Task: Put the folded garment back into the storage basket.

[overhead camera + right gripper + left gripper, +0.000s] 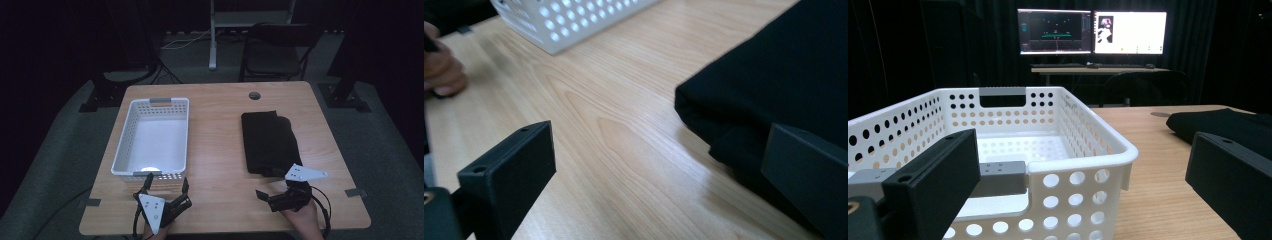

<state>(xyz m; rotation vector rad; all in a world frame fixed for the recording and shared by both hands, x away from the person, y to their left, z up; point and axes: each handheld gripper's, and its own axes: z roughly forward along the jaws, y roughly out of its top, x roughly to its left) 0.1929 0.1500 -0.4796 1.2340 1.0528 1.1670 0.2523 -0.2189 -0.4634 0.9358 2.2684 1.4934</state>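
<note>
A white perforated basket (131,131) stands empty on the left half of the wooden table (220,150). A folded black cloth (269,142) lies flat on the right half. My left gripper (167,183) rests just before the basket's near wall, open, and nothing sits between its fingers. The left gripper view faces that wall (1068,190), with the cloth (1228,125) off to the right. My right gripper (270,184) sits at the cloth's near corner, open. In the right gripper view, one finger stands over bare wood and the other beside the cloth's edge (774,75).
A grommet hole (255,95) sits near the table's far edge. A dark chair (272,50) and a desk with two lit monitors (1093,32) stand beyond. Tape marks (355,192) lie at the near corners. The person's other hand (441,70) rests on the table.
</note>
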